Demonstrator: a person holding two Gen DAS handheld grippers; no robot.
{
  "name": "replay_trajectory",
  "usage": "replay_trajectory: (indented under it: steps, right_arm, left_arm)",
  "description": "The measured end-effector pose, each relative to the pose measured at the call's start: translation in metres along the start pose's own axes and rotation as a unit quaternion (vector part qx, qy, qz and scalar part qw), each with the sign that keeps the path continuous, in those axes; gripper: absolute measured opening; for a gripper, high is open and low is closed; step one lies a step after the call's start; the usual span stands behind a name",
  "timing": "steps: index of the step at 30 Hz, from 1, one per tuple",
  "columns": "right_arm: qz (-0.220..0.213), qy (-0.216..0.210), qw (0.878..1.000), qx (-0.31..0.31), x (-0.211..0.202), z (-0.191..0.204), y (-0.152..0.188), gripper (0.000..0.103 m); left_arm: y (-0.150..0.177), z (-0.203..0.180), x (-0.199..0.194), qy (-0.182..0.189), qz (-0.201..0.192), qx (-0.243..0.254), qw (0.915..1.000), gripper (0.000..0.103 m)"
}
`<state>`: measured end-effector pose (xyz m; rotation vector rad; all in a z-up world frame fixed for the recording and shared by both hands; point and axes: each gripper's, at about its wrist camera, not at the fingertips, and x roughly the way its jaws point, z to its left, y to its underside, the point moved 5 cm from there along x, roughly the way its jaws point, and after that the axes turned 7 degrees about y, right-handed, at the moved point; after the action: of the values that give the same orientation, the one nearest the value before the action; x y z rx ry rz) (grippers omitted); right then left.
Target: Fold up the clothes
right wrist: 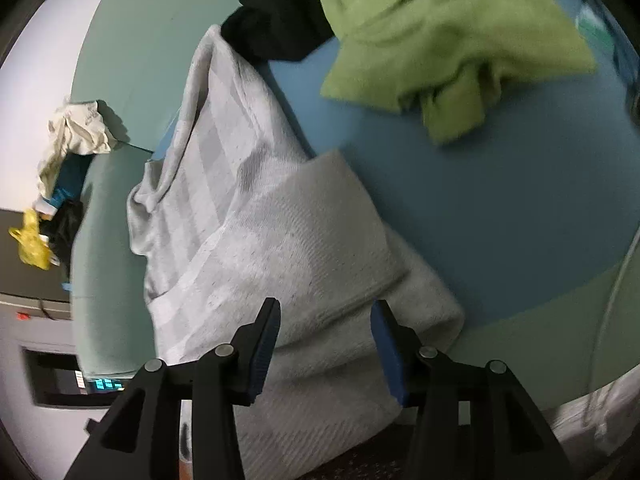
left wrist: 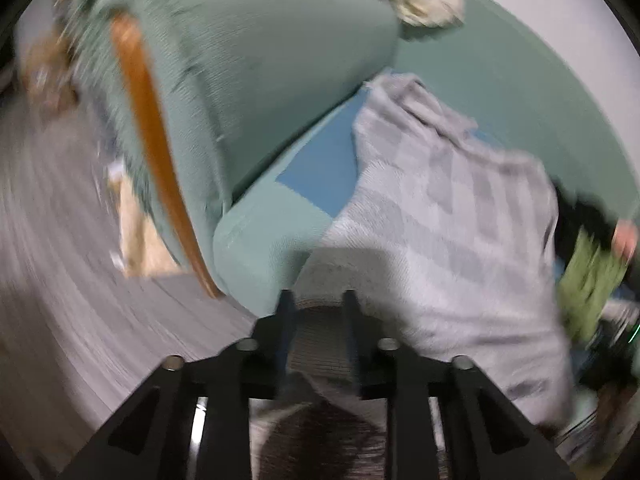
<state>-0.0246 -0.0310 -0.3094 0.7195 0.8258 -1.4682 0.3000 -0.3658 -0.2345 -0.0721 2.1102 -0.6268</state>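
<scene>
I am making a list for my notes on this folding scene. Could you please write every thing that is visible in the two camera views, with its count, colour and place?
grey towel: one, pale grey checked, partly folded on the sofa seat, hanging over its front edge
green garment: one, light green, crumpled on the blue cover
black garment: one, black, beside the green one
blue cover: one, blue, on the seat
sofa: one, pale green, wooden trim
cream cloth: one, cream, on the sofa arm
yellow bag: one, yellow, beyond the arm
left gripper: black, open, over the towel edge
right gripper: black, blue pads, open above the towel
</scene>
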Motion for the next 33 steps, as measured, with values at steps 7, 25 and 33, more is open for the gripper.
replay_trajectory:
  steps: [7,25,33]
  right_arm:
    - [0.005,-0.016,1.0,0.009,0.008,-0.004,0.008,0.052]
    - [-0.043,0.022,0.998,-0.029,-0.012,0.003,-0.031,0.056]
    - [-0.042,0.007,0.991,-0.127,0.023,0.074,-0.066,0.049]
  left_arm:
    - [0.013,0.009,0.03,0.122,0.058,-0.178,0.9747,0.028]
    - [-0.008,0.013,0.046,-0.006,0.023,-0.148,0.9886,0.012]
    - [-0.063,-0.06,0.062,-0.015,0.015,-0.007,0.9998,0.057]
